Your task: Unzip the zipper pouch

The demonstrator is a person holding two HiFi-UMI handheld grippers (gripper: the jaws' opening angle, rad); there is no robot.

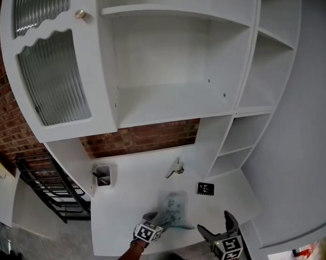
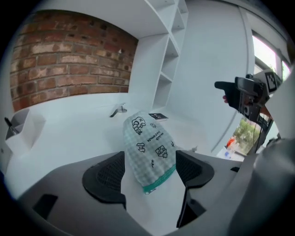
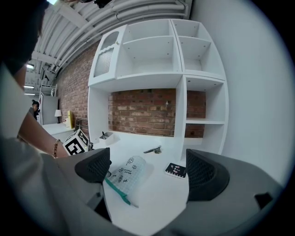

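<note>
- Left hand-held gripper (image 2: 150, 170): jaws moderately apart, flanking the near, teal-zippered end of the checked zipper pouch (image 2: 148, 145), which lies on the white tabletop (image 2: 69, 138); no squeeze visible.
- Right hand-held gripper (image 3: 147, 168): jaws wide, nothing between them; the pouch lies ahead, to its left.

The white bench (image 1: 138, 189) fills the lower middle of the head view. On it, at lower centre, lies a pale green checked fabric zipper pouch (image 1: 174, 209). A small black card (image 1: 205, 189) lies to its right. A small metal piece (image 1: 175, 168) lies above, and a white rectangular holder (image 1: 103, 175) sits at the left.
</note>
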